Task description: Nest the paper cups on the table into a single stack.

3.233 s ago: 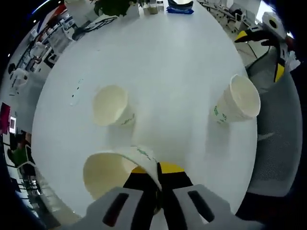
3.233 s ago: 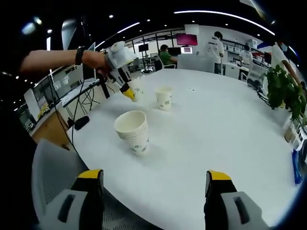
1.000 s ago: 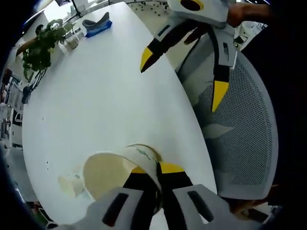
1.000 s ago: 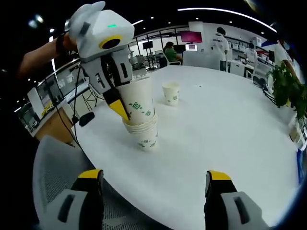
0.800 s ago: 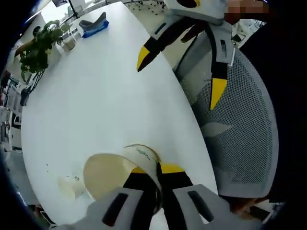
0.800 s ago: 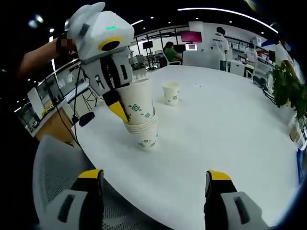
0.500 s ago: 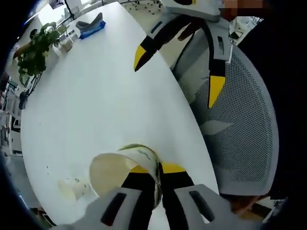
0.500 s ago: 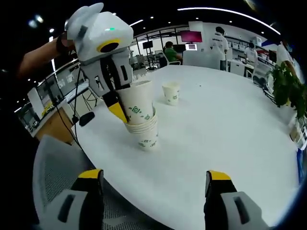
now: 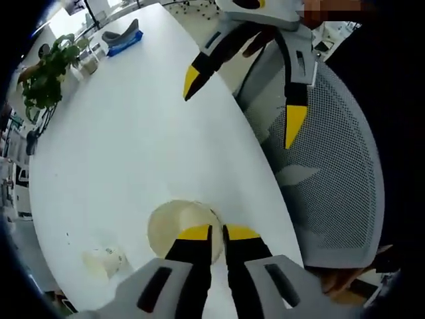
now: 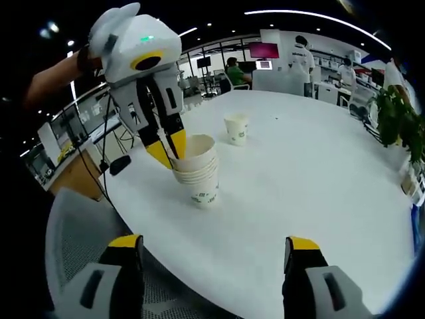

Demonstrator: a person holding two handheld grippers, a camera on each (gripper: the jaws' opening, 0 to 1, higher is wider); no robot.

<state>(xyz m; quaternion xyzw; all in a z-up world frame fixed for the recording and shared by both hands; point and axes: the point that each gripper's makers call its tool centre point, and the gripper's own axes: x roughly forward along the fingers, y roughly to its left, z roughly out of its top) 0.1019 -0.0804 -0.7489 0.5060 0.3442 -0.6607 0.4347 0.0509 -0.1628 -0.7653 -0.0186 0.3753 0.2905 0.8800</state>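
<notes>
White round table (image 10: 312, 193) carries everything. Nearest in the right gripper view, the right gripper (image 10: 209, 262) hovers with jaws spread wide. Beyond it, the left gripper (image 10: 169, 149), jaws slightly parted, sits at the rim of the cup stack (image 10: 198, 174). Farther off stands a lone cup (image 10: 236, 128).

A grey mesh chair (image 9: 332, 179) is seen beside the table edge. A potted plant (image 9: 43, 76) and a blue object (image 9: 121, 38) are set at the far side.
</notes>
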